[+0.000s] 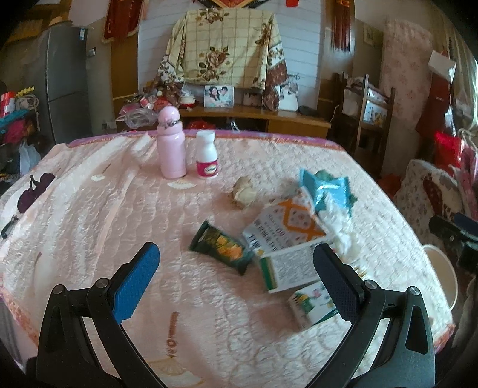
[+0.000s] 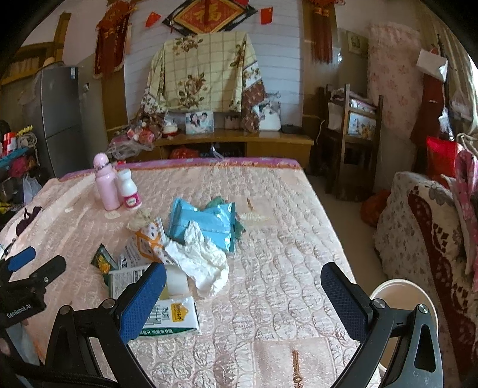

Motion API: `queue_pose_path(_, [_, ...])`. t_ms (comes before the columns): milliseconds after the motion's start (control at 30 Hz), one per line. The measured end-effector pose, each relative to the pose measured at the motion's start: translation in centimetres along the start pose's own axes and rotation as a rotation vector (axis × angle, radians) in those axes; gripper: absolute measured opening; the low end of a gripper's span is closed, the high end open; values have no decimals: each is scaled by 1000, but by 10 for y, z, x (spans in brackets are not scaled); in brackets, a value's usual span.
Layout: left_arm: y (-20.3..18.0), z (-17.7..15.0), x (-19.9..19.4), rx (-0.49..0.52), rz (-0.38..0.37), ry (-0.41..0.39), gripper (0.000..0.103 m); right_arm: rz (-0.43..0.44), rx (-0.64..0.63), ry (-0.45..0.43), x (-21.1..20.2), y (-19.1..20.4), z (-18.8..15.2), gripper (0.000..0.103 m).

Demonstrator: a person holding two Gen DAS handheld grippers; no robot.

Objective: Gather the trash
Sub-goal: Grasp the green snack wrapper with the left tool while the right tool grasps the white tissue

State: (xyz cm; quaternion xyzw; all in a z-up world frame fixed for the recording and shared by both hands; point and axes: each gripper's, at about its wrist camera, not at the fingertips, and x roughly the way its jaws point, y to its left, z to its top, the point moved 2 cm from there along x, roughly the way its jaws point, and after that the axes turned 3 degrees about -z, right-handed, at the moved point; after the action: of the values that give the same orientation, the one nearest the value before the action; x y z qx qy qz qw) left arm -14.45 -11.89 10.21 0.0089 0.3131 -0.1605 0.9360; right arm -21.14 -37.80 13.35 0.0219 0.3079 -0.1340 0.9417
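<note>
Left hand-held gripper (image 1: pixel 236 274) hangs spread and empty over the bed (image 2: pixel 283 238); the trash pile — wrapper (image 1: pixel 219 246), cartons (image 1: pixel 286 238), tissue (image 2: pixel 203 262), blue packet (image 2: pixel 206 222) — lies mid-bed. Right hand-held gripper (image 2: pixel 243 288) is also spread and empty, bucket (image 2: pixel 400 301) just beside the bed edge. Risk: overlapping pieces — one pinch could drag neighbours off.

In the right wrist view, the black body of the left gripper (image 2: pixel 33 270) at the lower left edge carries the white lettering "GenRobot.AI". High on the back wall hangs a red diamond-shaped sign (image 2: pixel 207 14) with the single gold character "福". The cartons, the milk box and the white bottle on the bed all bear print, and the quilt has a line of gold lettering near its front edge, but all of it is too small or blurred to read.
</note>
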Motion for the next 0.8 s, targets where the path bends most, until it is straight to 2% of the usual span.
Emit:
queue_pose_path(233, [17,-10,12,23,-4,59,102,44,-7,166,36,-7,-13,103])
queue_pose_path(367, [32,-11,26,2,16,96,102,95,3,268,55,-9,-22,103])
queue_pose_path(567, [51,-6,56,-85,20,167,102,122,16,268,77,-7,-21,102])
queue_pose_path(633, [54,-3,67,-105,28,186,102,129,14,268,88,-6,-17,96])
queue_pose_path(700, [56,-1,78,-124,28,205,102,159,17,285,101,-3,-12,85])
queue_pose_path(800, [60,1,94,-159,18,227,100,195,17,297,120,6,-6,83])
